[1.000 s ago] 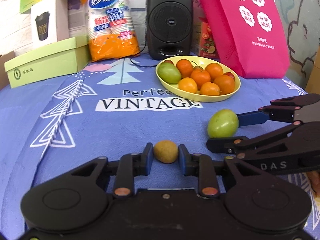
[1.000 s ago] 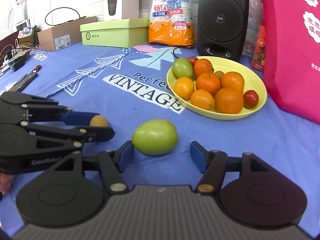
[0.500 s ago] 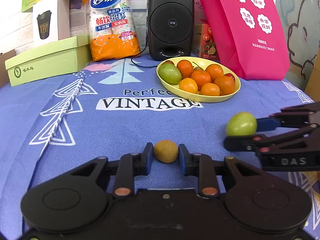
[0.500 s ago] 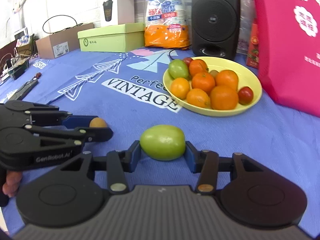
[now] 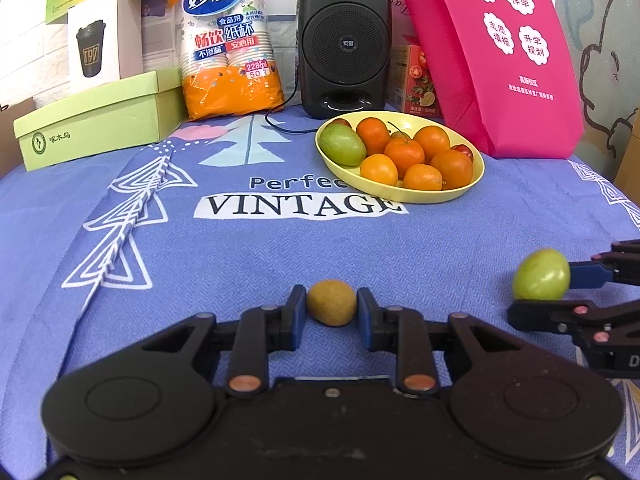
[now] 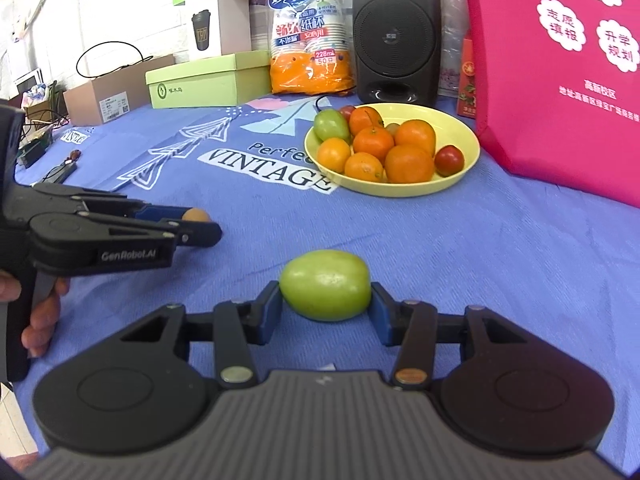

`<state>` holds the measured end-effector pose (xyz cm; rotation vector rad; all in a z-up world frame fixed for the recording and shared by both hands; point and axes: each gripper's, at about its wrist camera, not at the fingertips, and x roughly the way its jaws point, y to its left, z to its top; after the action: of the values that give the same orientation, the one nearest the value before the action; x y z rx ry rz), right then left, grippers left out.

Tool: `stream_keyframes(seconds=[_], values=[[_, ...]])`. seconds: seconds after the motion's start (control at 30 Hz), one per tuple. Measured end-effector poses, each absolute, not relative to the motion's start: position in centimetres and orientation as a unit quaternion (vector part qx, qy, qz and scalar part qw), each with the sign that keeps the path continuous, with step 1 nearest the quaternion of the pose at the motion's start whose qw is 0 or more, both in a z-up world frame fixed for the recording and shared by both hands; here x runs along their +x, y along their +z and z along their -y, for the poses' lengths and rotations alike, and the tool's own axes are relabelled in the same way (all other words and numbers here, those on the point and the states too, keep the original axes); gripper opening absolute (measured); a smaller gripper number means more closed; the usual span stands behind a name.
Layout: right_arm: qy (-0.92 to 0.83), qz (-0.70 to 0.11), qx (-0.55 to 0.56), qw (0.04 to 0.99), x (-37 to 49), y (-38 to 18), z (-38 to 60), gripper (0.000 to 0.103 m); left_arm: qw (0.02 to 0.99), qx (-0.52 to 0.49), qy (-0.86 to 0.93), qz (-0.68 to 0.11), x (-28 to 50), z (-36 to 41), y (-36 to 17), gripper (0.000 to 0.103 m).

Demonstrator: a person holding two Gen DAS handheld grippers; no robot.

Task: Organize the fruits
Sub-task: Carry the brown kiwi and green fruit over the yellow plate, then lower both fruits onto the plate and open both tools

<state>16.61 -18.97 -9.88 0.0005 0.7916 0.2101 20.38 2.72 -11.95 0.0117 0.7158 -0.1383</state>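
Nearest the front edge of the blue cloth (image 5: 280, 248), each hand works a black gripper with blue pads. The left gripper (image 5: 331, 309) is clenched on a small brown fruit (image 5: 331, 302), both pads pressed against its sides, low over the cloth near the middle of the front edge. From the other side the same fruit (image 6: 196, 215) just peeks out past the left gripper's (image 6: 188, 222) fingertips, and a hand (image 6: 38, 312) grips its handle at the cloth's left edge.

Off to the right, the right gripper (image 6: 326, 304) is clamped on a green fruit (image 6: 325, 285), a pad touching each end; whether the fruit rests on the cloth or hangs just above it I cannot tell. In the left view that green fruit (image 5: 541, 274) sits between the right gripper's (image 5: 560, 288) fingers near the cloth's right edge, well apart from the brown one.

Farther back, right of centre and overlapping the printed "VINTAGE", stands a yellow bowl (image 6: 460, 136) heaped with oranges (image 6: 409, 163), another green fruit (image 6: 330, 125) and a red tomato (image 6: 449, 160).

Along the back edge stand a green box (image 5: 100, 118), a pack of paper cups (image 5: 228, 40), a black speaker (image 5: 344, 36) and a pink bag (image 5: 504, 56).
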Motion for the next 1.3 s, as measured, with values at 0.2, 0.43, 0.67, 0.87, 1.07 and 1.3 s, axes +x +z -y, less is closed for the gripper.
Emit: stream_keyframes(seconds=[0.2,0.43,0.67,0.87,1.07,1.3], values=[[0.096,-0.382,-0.011,0.919,16.1,-9.0,19.6,0.046,0.929,0.003,-0.077,-0.363,20.7,-2.8,-10.8,0.026],[0.08,-0.35,-0.025,0.933,19.8,-6.7,21.6,0.046,0.936,0.033,-0.11,-0.331,25.4,-1.5,-6.6,0.026],[0.074,-0.333,-0.029,0.939,26.5,-5.7,22.8,0.046,0.934,0.039,-0.124,-0.334,35.8,1.4,-4.7,0.026],[0.06,-0.34,-0.03,0.938,30.8,-6.9,23.9,0.046,0.923,0.06,-0.107,-0.364,43.4,4.1,-7.2,0.026],[0.053,-0.34,0.002,0.939,33.8,-8.1,25.4,0.046,0.917,0.022,-0.086,-0.389,46.7,4.3,-9.3,0.055],[0.045,-0.333,0.0,0.942,35.1,-8.4,25.3,0.049,0.928,0.017,-0.076,-0.365,45.2,2.3,-7.9,0.074]])
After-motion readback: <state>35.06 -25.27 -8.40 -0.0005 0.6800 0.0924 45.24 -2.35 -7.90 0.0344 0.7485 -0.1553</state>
